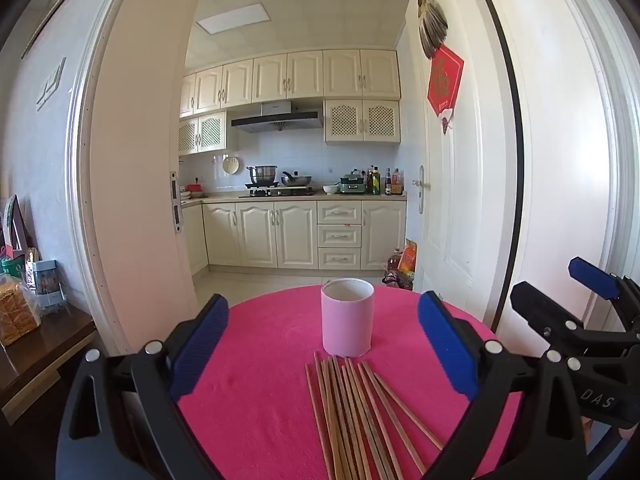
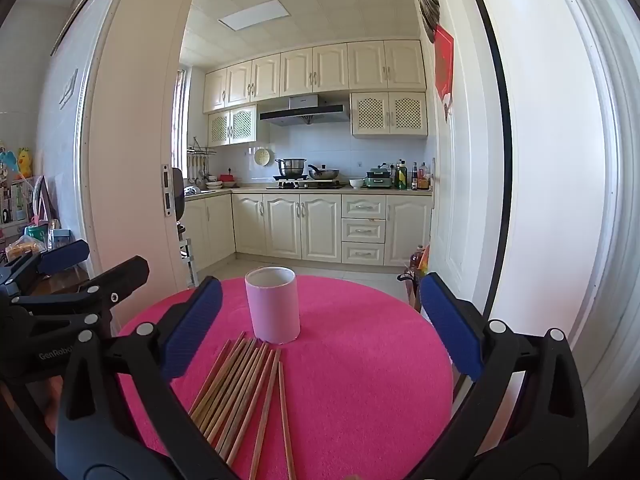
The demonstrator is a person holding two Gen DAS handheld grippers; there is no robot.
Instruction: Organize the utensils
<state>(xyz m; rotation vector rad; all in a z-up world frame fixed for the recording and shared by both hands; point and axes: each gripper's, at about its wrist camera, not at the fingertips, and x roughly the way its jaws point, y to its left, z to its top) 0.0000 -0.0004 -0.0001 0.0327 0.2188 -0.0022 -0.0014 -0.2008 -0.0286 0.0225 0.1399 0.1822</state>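
A pink cylindrical cup (image 1: 347, 318) stands upright on the round pink table (image 1: 256, 392); it also shows in the right wrist view (image 2: 273, 305). Several wooden chopsticks (image 1: 356, 412) lie fanned on the table just in front of the cup, also seen in the right wrist view (image 2: 244, 392). My left gripper (image 1: 324, 344) is open and empty, hovering above the near side of the table, its blue pads either side of cup and chopsticks. My right gripper (image 2: 320, 328) is open and empty, to the right of the left one. Each gripper shows in the other's view (image 1: 560, 300) (image 2: 100, 264).
A dark wooden side table (image 1: 36, 344) with a bread bag and boxes stands at the left. An open doorway with a white door (image 1: 452, 184) leads to a kitchen with cream cabinets (image 1: 304, 236). Bottles and bags (image 1: 400, 266) sit on the floor by the door.
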